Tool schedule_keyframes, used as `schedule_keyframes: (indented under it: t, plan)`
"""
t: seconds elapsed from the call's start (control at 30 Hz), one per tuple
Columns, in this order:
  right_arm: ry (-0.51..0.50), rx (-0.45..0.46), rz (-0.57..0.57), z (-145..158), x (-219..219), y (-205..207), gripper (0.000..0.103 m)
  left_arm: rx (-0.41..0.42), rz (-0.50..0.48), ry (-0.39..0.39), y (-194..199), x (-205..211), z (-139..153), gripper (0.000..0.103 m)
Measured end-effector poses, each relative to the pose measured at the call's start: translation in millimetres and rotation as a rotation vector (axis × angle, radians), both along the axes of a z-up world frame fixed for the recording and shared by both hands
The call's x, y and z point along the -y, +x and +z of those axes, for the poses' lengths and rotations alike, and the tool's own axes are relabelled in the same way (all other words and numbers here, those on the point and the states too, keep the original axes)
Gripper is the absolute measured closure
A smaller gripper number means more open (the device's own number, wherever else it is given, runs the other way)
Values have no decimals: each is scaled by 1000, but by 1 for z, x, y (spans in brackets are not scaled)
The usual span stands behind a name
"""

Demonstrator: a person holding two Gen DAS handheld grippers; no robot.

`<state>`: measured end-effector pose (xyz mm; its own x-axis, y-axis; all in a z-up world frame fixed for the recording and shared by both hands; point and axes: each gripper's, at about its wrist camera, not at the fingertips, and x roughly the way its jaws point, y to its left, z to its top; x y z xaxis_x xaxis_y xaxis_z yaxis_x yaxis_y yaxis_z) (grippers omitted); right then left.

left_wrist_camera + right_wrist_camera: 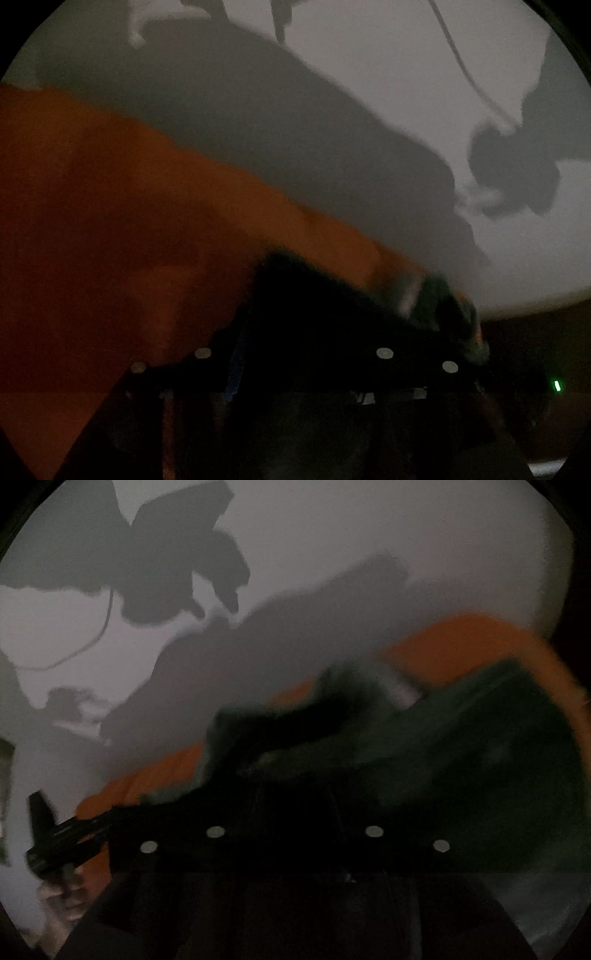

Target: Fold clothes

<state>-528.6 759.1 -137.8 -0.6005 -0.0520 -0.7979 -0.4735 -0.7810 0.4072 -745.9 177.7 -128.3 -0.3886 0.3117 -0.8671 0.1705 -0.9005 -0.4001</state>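
Note:
An orange garment [110,229] with dark green trim [436,299] hangs in front of the left wrist camera and covers my left gripper [295,295]; the fingers are dark and blurred, apparently shut on the cloth edge. In the right wrist view the same garment shows its orange cloth [461,642] and a dark green part [480,746] draped over my right gripper [295,746], which also seems shut on the cloth. Both views are dim and motion-blurred. The left gripper's black body [55,838] and the holding hand show at the lower left of the right wrist view.
A pale grey-white surface [369,74] lies beyond the garment, with dark shadows of the grippers and cloth on it. A thin cable [461,66] runs across it; it also shows in the right wrist view [103,624].

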Motion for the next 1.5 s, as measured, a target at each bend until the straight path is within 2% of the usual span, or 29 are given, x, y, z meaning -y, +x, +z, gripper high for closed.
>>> schedule_keyframes:
  t: [0.07, 0.13, 0.2, 0.27, 0.3, 0.33, 0.47, 0.5, 0.53, 0.6, 0.63, 0.67, 0.7, 0.77, 0.83, 0.87, 0.9, 0.93, 1.0, 1.07, 1.2, 1.27, 1.4, 1.5]
  plan:
    - [60, -57, -25, 17, 8, 19, 69, -87, 36, -103, 15, 0, 26, 56]
    - [55, -117, 10, 24, 34, 33, 69, -200, 26, -211, 43, -15, 50, 56]
    - [50, -177, 45, 31, 60, 46, 69, -300, -6, -323, 77, -43, 60, 56]
    - [45, -237, 79, 38, 86, 59, 69, -341, -66, -329, 101, -74, 51, 56]
    - [57, -238, 96, 36, 100, 61, 69, -335, -108, -328, 109, -92, 40, 56]
    - [84, -210, 113, 30, 115, 57, 69, -319, -148, -342, 113, -106, 29, 56]
    - [266, -109, 146, -1, 150, 30, 69, -287, -226, -502, 107, -141, -16, 56]
    - [281, -90, 142, -10, 148, 26, 69, -284, -231, -541, 104, -141, -25, 49]
    - [296, -70, 138, -20, 146, 22, 69, -280, -236, -580, 101, -142, -35, 32]
    - [255, -49, 143, -46, 131, 15, 69, -311, -225, -630, 99, -131, -41, 15]
    - [225, -36, 145, -59, 123, 14, 73, -317, -220, -617, 98, -124, -41, 10]
    - [206, -27, 142, -65, 117, 14, 78, -308, -207, -579, 95, -117, -39, 9]
    - [195, -26, 139, -65, 115, 16, 79, -289, -174, -539, 92, -108, -37, 9]
    - [188, -46, 117, -51, 113, 22, 79, -302, -122, -500, 92, -98, -28, 10]
    - [207, -98, 101, -30, 117, 28, 78, -364, -113, -476, 96, -93, -20, 10]
    - [217, -121, 100, -22, 120, 30, 77, -368, -129, -466, 94, -92, -21, 10]
    - [224, -123, 110, -20, 122, 27, 74, -310, -175, -449, 87, -96, -32, 10]
    - [225, -89, 121, -26, 122, 21, 68, -275, -197, -438, 83, -98, -38, 10]
    - [206, -7, 129, -42, 117, 11, 68, -254, -202, -424, 81, -99, -41, 10]
    - [143, -20, 115, -46, 107, 17, 72, -244, -197, -418, 82, -99, -37, 10]
    - [129, -86, 112, -18, 109, 59, 72, -296, -199, -438, 125, -90, 2, 10]
    - [142, -85, 111, -1, 119, 89, 72, -307, -246, -478, 158, -87, 20, 10]
    - [129, 17, 144, 14, 154, 123, 72, -258, -422, -542, 227, -93, 37, 10]
    - [111, 93, 172, 29, 187, 134, 72, -222, -466, -502, 263, -91, 52, 10]
